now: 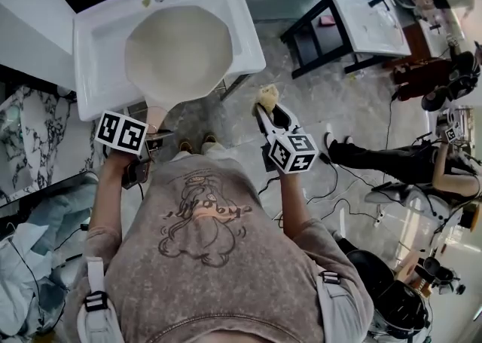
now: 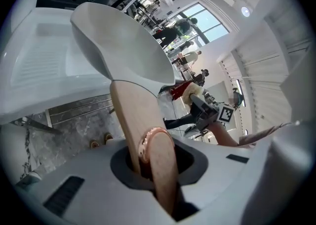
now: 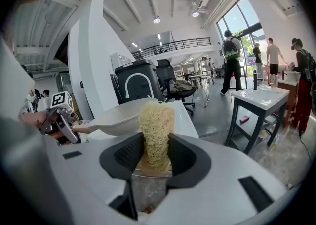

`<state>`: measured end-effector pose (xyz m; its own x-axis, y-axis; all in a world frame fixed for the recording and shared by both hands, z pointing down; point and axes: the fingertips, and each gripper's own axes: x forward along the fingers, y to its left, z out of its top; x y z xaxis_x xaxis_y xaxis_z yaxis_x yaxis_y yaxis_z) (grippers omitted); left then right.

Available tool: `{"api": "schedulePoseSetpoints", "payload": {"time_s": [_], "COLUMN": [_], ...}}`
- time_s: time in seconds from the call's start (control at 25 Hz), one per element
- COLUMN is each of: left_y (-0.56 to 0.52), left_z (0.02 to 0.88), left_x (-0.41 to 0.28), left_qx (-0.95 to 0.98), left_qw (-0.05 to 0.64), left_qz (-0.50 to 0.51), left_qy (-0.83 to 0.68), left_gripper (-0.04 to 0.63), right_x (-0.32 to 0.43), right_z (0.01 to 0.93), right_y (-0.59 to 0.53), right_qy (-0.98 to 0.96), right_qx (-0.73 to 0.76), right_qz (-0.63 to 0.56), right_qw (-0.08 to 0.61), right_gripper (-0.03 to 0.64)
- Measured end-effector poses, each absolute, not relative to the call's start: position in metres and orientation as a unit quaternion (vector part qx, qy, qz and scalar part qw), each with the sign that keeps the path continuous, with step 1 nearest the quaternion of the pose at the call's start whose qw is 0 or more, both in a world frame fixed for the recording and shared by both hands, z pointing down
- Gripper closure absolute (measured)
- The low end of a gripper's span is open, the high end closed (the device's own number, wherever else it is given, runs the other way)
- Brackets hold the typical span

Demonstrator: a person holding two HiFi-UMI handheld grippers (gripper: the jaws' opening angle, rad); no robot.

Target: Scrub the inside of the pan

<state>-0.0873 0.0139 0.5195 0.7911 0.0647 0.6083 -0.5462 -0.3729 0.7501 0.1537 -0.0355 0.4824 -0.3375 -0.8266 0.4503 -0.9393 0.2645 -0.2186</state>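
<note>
A white pan (image 1: 177,55) with a cream inside hangs in front of me over the white sink unit (image 1: 94,29). Its wooden handle (image 1: 156,117) runs back to my left gripper (image 1: 153,136), which is shut on it. In the left gripper view the handle (image 2: 134,115) rises from between the jaws to the pan's underside (image 2: 118,46). My right gripper (image 1: 269,113) is shut on a yellow fibrous scrubber (image 1: 267,95), held to the right of the pan and apart from it. In the right gripper view the scrubber (image 3: 157,130) stands upright between the jaws, with the pan (image 3: 121,118) behind it at the left.
A white table on a black frame (image 1: 354,25) stands at the right. Cables lie on the grey floor (image 1: 354,108). Another person's legs (image 1: 376,157) stretch out at the right, and people (image 3: 232,56) stand by the windows. A marble counter (image 1: 30,130) is at my left.
</note>
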Motion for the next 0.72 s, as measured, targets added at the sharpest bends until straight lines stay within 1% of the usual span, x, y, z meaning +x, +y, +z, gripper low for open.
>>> {"api": "schedulePoseSetpoints", "payload": {"time_s": [0.24,0.4,0.56,0.72], "left_y": [0.003,-0.007,-0.015,-0.015], "left_z": [0.523,0.524,0.526,0.531], "left_x": [-0.074,-0.052,-0.036,-0.027], "left_qx": [0.779,0.779,0.780,0.778], "left_qw": [0.536,0.534,0.528,0.527], "left_qz": [0.289,0.297,0.310,0.323], "left_qy": [-0.147,-0.138,-0.129,-0.113], "left_gripper": [0.534,0.535,0.534,0.534], "right_x": [0.180,0.189,0.176,0.142], "right_z": [0.474,0.465,0.451,0.438], "right_y": [-0.067,-0.097,-0.126,-0.152], "right_qy": [-0.789,-0.803,-0.824,-0.854], "right_qx": [0.564,0.550,0.525,0.483], "right_qz": [0.210,0.191,0.168,0.139], "right_qw": [0.128,0.128,0.132,0.137], "right_gripper": [0.457,0.457,0.457,0.457]}}
